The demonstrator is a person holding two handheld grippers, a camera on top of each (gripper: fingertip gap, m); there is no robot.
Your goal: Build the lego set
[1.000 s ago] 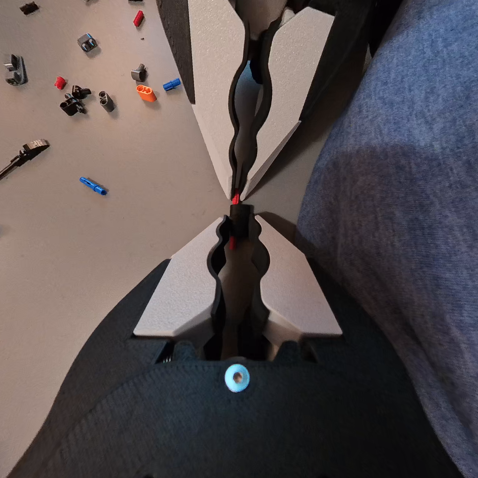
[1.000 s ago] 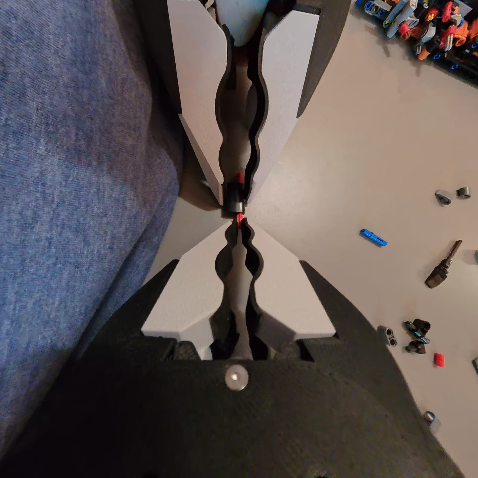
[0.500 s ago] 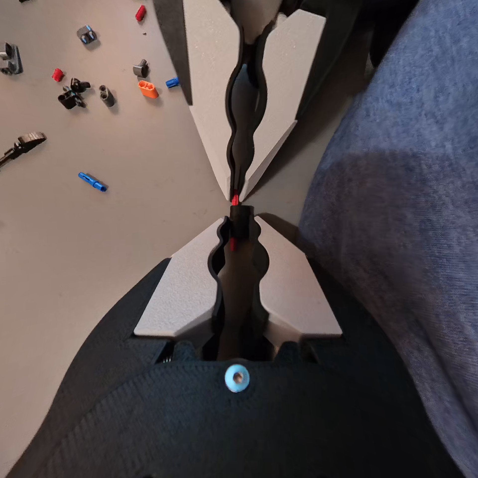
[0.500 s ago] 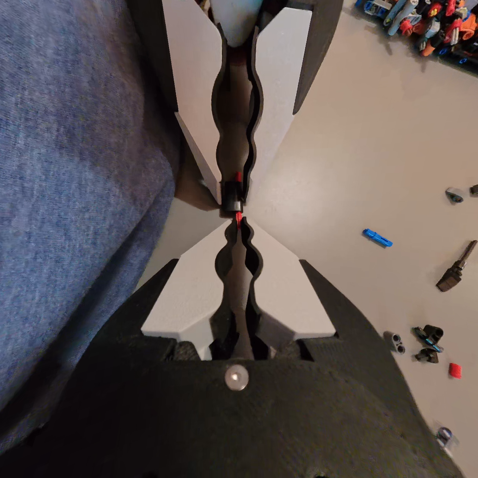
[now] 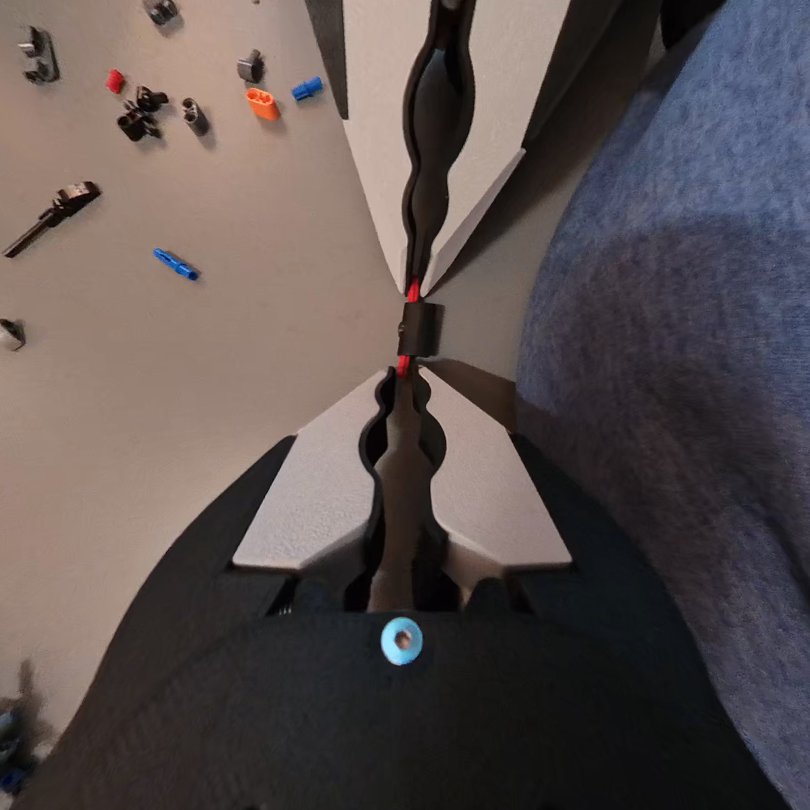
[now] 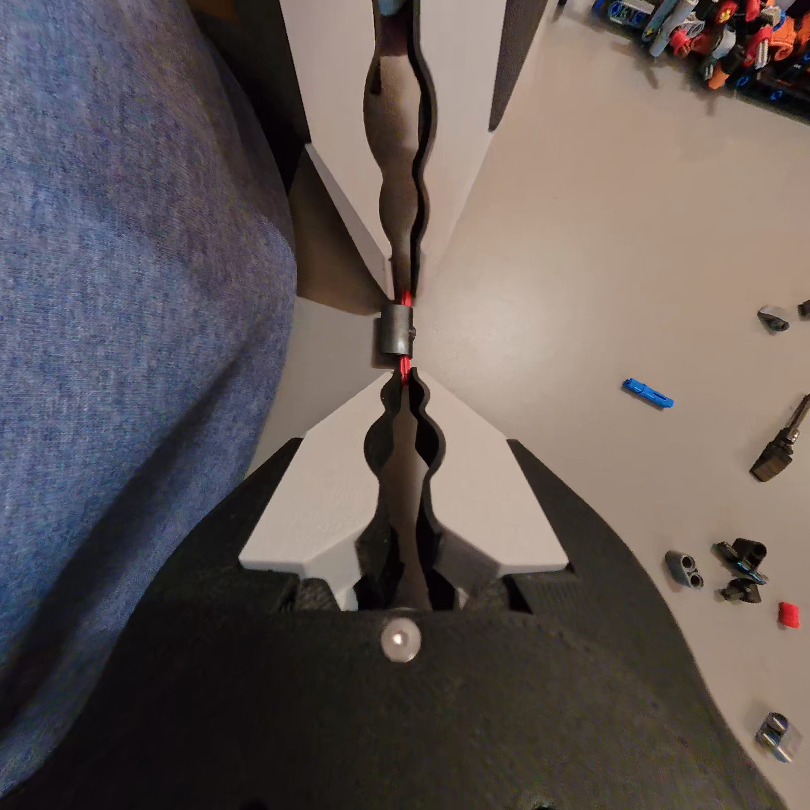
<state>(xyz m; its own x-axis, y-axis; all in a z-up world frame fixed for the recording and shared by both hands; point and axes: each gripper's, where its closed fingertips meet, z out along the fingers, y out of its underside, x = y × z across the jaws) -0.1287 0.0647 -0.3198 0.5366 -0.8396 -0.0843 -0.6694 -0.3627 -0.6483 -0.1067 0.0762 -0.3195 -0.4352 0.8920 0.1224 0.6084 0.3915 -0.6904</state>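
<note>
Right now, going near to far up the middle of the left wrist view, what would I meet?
Left gripper tips shut on a thin red axle → small black cylindrical sleeve on that axle → the axle's far end → right gripper tips.

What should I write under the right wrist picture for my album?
Two grippers, the right gripper and left gripper, pinch a red axle threaded through a dark sleeve.
</note>
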